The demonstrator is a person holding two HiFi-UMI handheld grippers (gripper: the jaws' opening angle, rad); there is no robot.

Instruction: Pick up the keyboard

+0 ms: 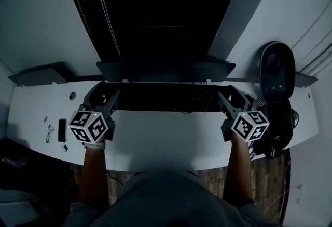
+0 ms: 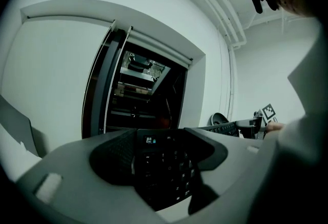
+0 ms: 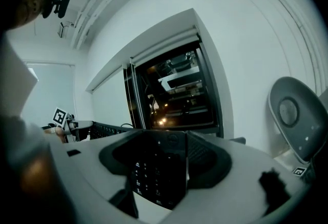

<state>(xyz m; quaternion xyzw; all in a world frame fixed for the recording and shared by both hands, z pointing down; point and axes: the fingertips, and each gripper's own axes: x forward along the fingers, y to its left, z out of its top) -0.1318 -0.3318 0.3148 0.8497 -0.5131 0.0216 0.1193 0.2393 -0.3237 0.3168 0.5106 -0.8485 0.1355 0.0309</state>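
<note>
A long black keyboard [image 1: 166, 97] lies crosswise in front of the monitor foot, spanning the gap between my two grippers. My left gripper [image 1: 106, 97] is closed around the keyboard's left end, and my right gripper [image 1: 224, 98] around its right end. The left gripper view has the Esc-key end of the keyboard [image 2: 164, 166] wedged between the grey jaws of the left gripper [image 2: 159, 141]. In the right gripper view the keypad end of the keyboard [image 3: 156, 171] sits between the jaws of the right gripper [image 3: 164, 151]. Whether the keyboard touches the desk is hidden.
A large dark monitor [image 1: 161, 8] rises behind the keyboard, its flat foot [image 1: 166, 70] just beyond it. A grey speaker [image 1: 276, 70] and dark cabled gear [image 1: 282, 127] stand at the right. Small items [image 1: 62, 130] lie at the left of the white desk [image 1: 166, 140].
</note>
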